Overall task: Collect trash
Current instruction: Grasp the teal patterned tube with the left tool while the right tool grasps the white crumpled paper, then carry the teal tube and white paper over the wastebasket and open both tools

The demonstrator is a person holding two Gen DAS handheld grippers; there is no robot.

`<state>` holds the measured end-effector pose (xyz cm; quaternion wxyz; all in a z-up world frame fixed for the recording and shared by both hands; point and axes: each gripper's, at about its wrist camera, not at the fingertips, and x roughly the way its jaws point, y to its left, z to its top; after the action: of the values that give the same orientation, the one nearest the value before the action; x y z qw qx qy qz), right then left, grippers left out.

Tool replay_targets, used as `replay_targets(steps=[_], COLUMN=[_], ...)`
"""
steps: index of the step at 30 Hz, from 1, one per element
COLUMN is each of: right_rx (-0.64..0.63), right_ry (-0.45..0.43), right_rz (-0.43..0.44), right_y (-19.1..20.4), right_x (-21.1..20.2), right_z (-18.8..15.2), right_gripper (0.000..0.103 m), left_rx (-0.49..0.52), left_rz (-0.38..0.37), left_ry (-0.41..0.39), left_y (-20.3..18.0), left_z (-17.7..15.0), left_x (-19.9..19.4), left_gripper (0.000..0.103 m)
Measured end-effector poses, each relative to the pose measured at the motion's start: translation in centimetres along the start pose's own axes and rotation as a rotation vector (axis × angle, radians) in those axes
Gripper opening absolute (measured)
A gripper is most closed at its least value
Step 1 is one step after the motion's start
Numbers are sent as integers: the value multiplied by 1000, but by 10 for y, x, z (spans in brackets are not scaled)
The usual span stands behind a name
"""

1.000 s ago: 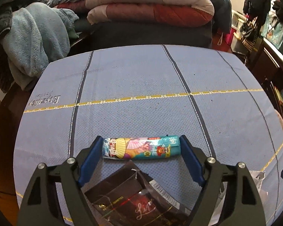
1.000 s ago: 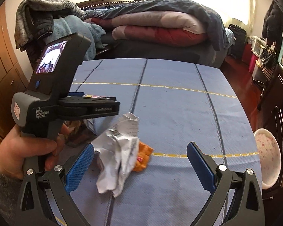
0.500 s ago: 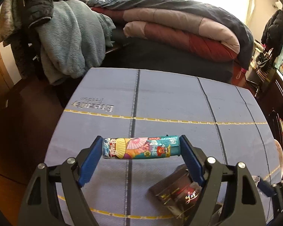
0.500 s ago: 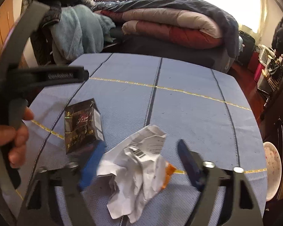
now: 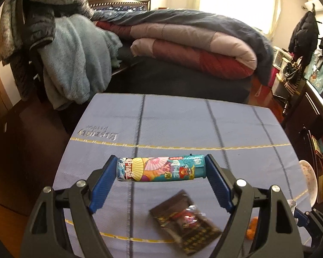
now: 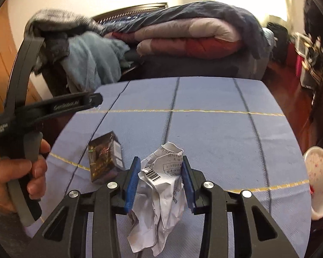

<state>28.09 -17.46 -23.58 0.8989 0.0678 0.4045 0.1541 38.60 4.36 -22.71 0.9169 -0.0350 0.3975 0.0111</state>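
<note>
L gripper (image 5: 161, 169): clamped endwise on tube (image 5: 160, 169), lifted clear of table (image 5: 183, 124). R gripper (image 6: 159, 179): narrow, pinching paper (image 6: 159, 191) for pickup. Dark packet (image 6: 105, 159) loose, uncollected.

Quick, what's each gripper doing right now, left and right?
Left gripper: shut on the colorful wrapper tube, held end to end.
Right gripper: shut on the crumpled white paper.

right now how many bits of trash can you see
4: tube wrapper in left gripper, crumpled paper in right gripper, dark packet and orange scrap on table; more may hide.
</note>
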Motion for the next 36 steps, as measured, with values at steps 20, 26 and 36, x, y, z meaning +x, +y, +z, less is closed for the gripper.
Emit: replay_targets(steps=[20, 26, 36], right_rx=[141, 175, 223], right_ry=[-36, -51, -45], right_rz=[-42, -57, -94], right_y=[-80, -99, -138], right_x=[-47, -57, -67], right_z=[-22, -28, -40], right_gripper=[38, 38, 40], left_rx=[148, 193, 276], left_rz=[-101, -123, -182], left_ry=[-47, -49, -48], left_y=[-109, -140, -201], left_z=[-1, -4, -14], left_x=[-30, -34, -36], left_gripper=[81, 81, 81])
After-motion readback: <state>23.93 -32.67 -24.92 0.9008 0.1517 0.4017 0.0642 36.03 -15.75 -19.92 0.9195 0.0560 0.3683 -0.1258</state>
